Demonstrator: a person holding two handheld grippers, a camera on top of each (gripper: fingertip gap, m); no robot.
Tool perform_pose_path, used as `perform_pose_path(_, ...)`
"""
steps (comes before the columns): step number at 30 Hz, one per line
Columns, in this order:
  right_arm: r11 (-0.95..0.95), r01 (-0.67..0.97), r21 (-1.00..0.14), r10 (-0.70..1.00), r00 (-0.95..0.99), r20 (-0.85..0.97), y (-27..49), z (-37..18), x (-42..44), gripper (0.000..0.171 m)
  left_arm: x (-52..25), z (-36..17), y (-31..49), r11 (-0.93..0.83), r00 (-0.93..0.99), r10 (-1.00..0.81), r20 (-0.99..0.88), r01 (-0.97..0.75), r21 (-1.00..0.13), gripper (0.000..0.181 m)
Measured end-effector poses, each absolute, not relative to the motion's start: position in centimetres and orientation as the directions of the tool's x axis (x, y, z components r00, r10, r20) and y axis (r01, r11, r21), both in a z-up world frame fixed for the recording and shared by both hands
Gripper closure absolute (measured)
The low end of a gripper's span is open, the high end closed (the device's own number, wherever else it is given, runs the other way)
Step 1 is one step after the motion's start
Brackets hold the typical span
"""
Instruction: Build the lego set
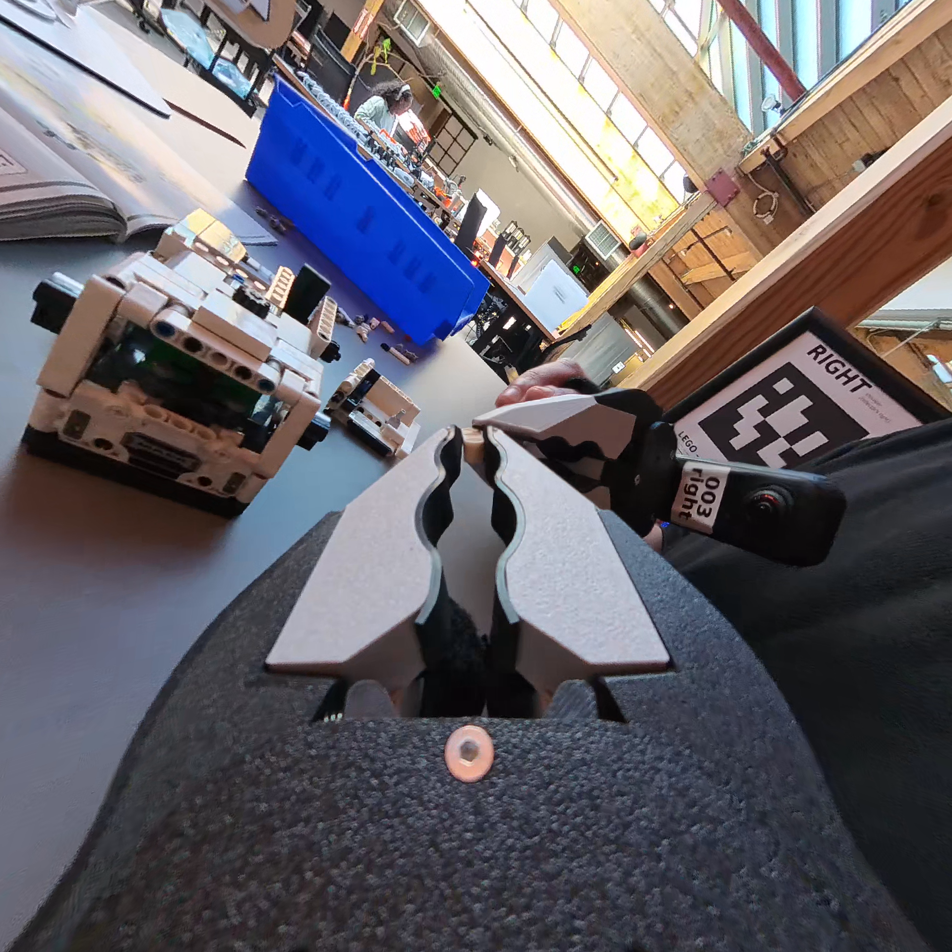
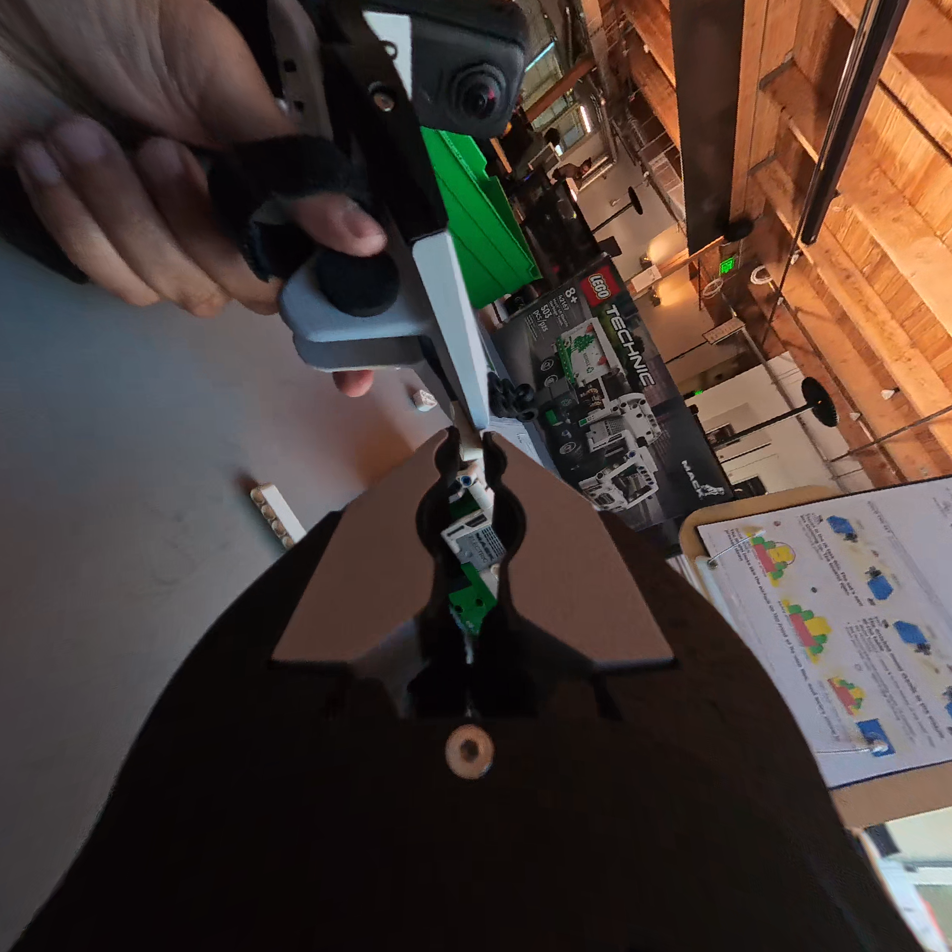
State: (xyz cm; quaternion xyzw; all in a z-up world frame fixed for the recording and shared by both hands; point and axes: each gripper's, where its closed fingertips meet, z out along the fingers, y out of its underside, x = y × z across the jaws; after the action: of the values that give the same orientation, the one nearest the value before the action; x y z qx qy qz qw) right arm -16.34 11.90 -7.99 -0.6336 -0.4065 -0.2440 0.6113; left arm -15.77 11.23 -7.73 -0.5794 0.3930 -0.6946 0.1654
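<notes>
Left wrist view: both tongs, left (image 1: 471, 438) and right (image 2: 468, 444), pinch one small pale piece (image 1: 472, 443) tip-to-tip.

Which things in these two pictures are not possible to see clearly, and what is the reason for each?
- Left wrist view: small tan piece in the left gripper; the fingertips hide most of it.
- Right wrist view: white and green assembly; the right gripper fingers cover its sides.
- Right wrist view: instruction sheet; blurred, cut by the edge.
- Left wrist view: open booklet; cut off by the edge.

grippers 2 (image 1: 471, 438) (image 2: 469, 443) | blue bin 1 (image 1: 360, 206) | green bin 1 (image 2: 479, 221) | truck models 1 (image 1: 170, 371) (partly built)
</notes>
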Motion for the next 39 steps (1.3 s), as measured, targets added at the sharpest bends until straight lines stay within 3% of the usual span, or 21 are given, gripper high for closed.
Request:
perform_pose_path(2,0.076,0.788,-0.611,0.200,0.589,0.783,11.8,-7.5,-16.2,0.164,-15.9,-7.3,11.1,-0.615,-0.294,-0.702,0.649,-0.210,-0.760,0.174)
perform_pose_path(6,0.076,0.815,-0.574,0.158,0.558,0.814,11.9,-7.2,-16.1,0.164,-15.7,-7.5,11.0,-0.558,-0.274,-0.758,0.592,-0.198,-0.806,0.175)
perform_pose_path(9,0.090,0.770,-0.631,0.200,0.607,0.769,11.5,-7.3,-16.2,0.164,-16.0,-7.7,11.1,-0.471,-0.275,-0.815,0.510,-0.199,-0.859,0.175)
perform_pose_path(11,0.104,0.625,-0.774,0.266,0.732,0.627,10.8,-6.3,-15.9,0.163,-16.5,-7.5,11.4,-0.360,-0.276,-0.877,0.394,-0.165,-0.918,0.175)
perform_pose_path(13,0.042,0.367,-0.929,0.469,0.814,0.343,10.1,-6.0,-16.6,0.154,-17.2,-7.0,10.6,-0.252,-0.332,-0.900,0.282,-0.130,-0.959,0.175)
perform_pose_path(15,-0.084,0.102,-0.991,0.607,0.794,0.030,9.8,-5.5,-17.0,0.151,-17.5,-6.4,9.8,-0.175,-0.360,-0.913,0.190,-0.074,-0.982,0.175)
perform_pose_path(19,-0.427,-0.272,-0.862,0.666,0.550,-0.503,9.7,-5.5,-17.5,0.142,-17.4,-6.6,10.1,0.086,-0.241,-0.967,-0.083,-0.004,-0.996,0.175)
perform_pose_path(22,-0.601,-0.399,-0.692,0.621,0.312,-0.719,9.4,-5.5,-18.2,0.141,-17.6,-6.4,9.2,0.293,-0.193,-0.935,-0.297,0.049,-0.955,0.175)
perform_pose_path(25,-0.675,-0.436,-0.595,0.578,0.189,-0.794,9.3,-5.8,-18.7,0.157,-17.6,-6.2,8.7,0.330,-0.187,-0.923,-0.338,0.071,-0.941,0.175)
perform_pose_path(39,-0.779,-0.493,-0.387,0.512,-0.144,-0.847,8.6,-4.5,-19.6,0.163,-17.9,-4.9,7.9,0.265,-0.206,-0.935,-0.289,0.137,-0.954,0.175)
